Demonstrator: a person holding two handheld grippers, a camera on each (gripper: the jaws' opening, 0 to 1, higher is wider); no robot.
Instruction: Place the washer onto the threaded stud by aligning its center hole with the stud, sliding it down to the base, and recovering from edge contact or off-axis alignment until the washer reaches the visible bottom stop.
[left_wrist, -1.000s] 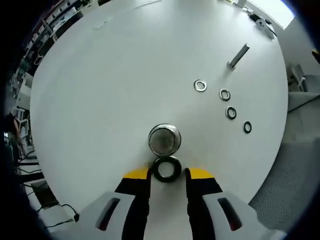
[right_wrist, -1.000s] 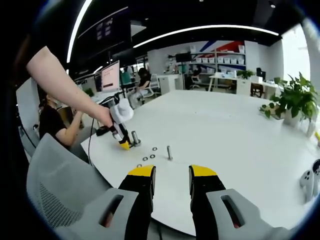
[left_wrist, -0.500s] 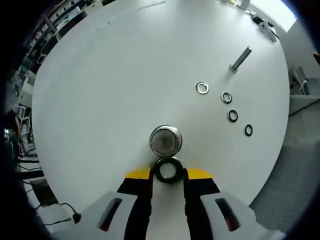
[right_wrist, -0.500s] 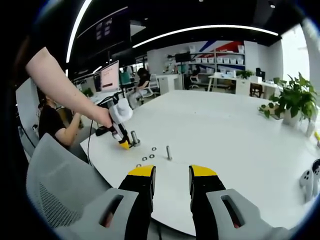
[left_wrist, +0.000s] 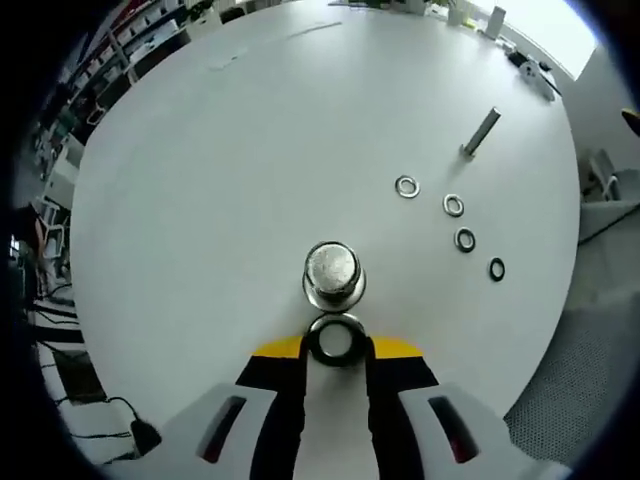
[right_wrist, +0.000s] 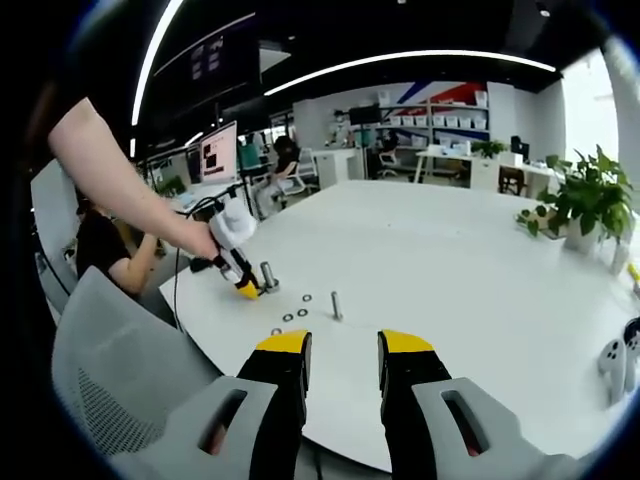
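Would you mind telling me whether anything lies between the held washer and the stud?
Nothing visible does: the black ring washer, clamped in the left tool, sits right beside the upright silver threaded stud.

Washer before stud on table.

table top: looked like a smooth white laminate with a soft matt sheen, across most of the left gripper view.
stud: bright polished metal, mirror-like on its round top, at centre frame.
washer: dark ring with a glossy rim, at lower centre between the jaws; material could not be told.
small washers: shiny silvery metal rings, at right of centre.
bolt: dull grey metal, upper right.
left gripper: glossy yellow and black tips, smooth white plastic shells.
chair: grey mesh cloth back, lower left of the right gripper view.
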